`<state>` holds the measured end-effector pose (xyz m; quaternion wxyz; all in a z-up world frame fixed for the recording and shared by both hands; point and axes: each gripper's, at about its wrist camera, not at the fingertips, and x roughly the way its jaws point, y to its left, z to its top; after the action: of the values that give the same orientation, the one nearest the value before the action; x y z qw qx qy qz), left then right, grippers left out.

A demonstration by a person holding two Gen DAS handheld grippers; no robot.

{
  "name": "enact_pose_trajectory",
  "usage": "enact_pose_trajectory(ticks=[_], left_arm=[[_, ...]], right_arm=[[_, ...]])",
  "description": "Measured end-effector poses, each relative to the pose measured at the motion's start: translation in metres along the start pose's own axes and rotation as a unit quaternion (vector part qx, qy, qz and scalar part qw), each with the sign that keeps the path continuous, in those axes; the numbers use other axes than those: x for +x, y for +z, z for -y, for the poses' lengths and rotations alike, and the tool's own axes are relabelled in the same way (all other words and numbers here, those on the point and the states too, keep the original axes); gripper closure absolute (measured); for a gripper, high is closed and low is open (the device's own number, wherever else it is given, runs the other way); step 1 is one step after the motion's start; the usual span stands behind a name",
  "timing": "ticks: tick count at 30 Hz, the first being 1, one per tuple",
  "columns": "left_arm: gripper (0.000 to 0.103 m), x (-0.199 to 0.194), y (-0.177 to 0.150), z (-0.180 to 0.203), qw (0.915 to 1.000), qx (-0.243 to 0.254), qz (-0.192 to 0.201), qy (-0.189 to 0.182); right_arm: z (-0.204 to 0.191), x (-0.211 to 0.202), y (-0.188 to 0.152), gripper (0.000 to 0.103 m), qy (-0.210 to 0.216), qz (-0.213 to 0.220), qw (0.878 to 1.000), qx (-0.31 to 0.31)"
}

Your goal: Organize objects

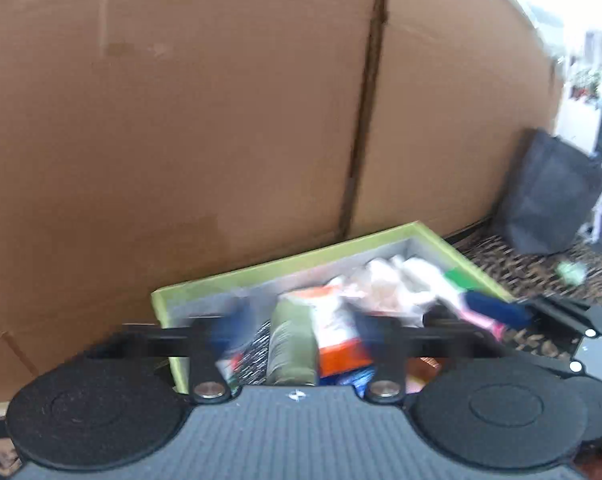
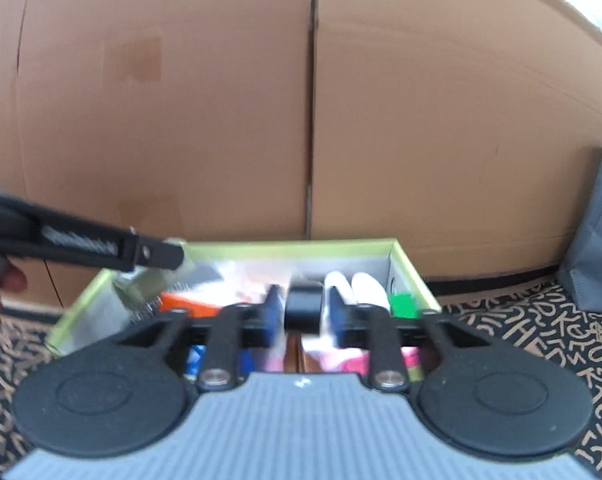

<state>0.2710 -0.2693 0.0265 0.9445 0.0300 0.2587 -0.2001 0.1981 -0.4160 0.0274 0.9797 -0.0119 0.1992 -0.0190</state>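
A lime-rimmed open box (image 1: 285,264) (image 2: 293,246) sits on the patterned rug against a cardboard wall and holds several items. My left gripper (image 1: 297,324) is wide and appears shut on an olive-green packet (image 1: 291,344) held over the box's near left part; it also shows from the side in the right wrist view (image 2: 157,256), with the packet (image 2: 149,284) below its tip. My right gripper (image 2: 303,312) is shut on a small black block (image 2: 304,306) above the box. An orange carton (image 1: 337,344) (image 2: 189,304), white rolls (image 2: 359,286) and a green piece (image 2: 404,304) lie inside.
A tall cardboard wall (image 1: 221,120) stands right behind the box. A dark grey bag (image 1: 549,196) (image 2: 597,240) leans at the right on the black rug with tan letters (image 2: 541,328). A small pale green object (image 1: 571,272) lies on the rug.
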Motion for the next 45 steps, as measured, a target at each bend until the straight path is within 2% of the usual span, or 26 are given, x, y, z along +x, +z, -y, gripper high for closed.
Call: enact_pose_trajectory(ticks=[2,3,5,8,9,18,21,25,30,33,45], left_arm=[[0.011,-0.012,-0.010,-0.002,0.9993,0.005,0.031,0.020],[0.011,-0.017,-0.015,-0.004,0.9990,0.011,0.038,0.021],[0.011,-0.023,-0.021,-0.009,0.9991,0.011,0.034,0.023],[0.011,-0.036,-0.030,-0.015,0.9991,-0.005,0.030,0.029],[0.011,-0.042,-0.032,-0.016,0.9991,-0.011,0.028,0.030],[0.007,-0.109,-0.051,-0.013,0.9972,-0.057,0.020,0.044],[0.005,-0.128,-0.063,-0.007,0.9961,-0.066,0.019,0.055],[0.005,-0.144,-0.084,0.008,0.9955,-0.053,0.017,0.076],[0.005,-0.147,-0.104,0.021,0.9965,-0.051,-0.001,0.067],[0.005,-0.148,-0.108,0.028,0.9963,-0.037,-0.002,0.077],[0.005,-0.138,-0.110,0.030,0.9946,-0.039,-0.015,0.095]], right_arm=[[0.000,-0.003,-0.010,0.042,0.004,0.009,1.000,-0.002],[0.001,-0.008,-0.014,0.031,0.005,0.015,1.000,0.002],[0.002,-0.017,-0.022,0.015,-0.006,0.034,0.999,0.009],[0.000,-0.032,-0.022,0.007,-0.011,0.035,0.999,0.014],[0.000,-0.037,-0.021,0.000,-0.010,0.031,0.999,0.015],[-0.004,-0.117,-0.004,0.000,-0.010,0.034,0.999,-0.002],[-0.012,-0.138,-0.010,0.000,-0.014,0.027,0.999,-0.015],[-0.018,-0.160,-0.023,0.000,-0.021,0.013,1.000,-0.019],[-0.016,-0.161,-0.043,0.000,-0.033,-0.017,0.999,0.001],[-0.014,-0.158,-0.050,0.000,-0.039,-0.034,0.999,0.007],[-0.014,-0.146,-0.054,0.000,-0.053,-0.053,0.997,0.013]])
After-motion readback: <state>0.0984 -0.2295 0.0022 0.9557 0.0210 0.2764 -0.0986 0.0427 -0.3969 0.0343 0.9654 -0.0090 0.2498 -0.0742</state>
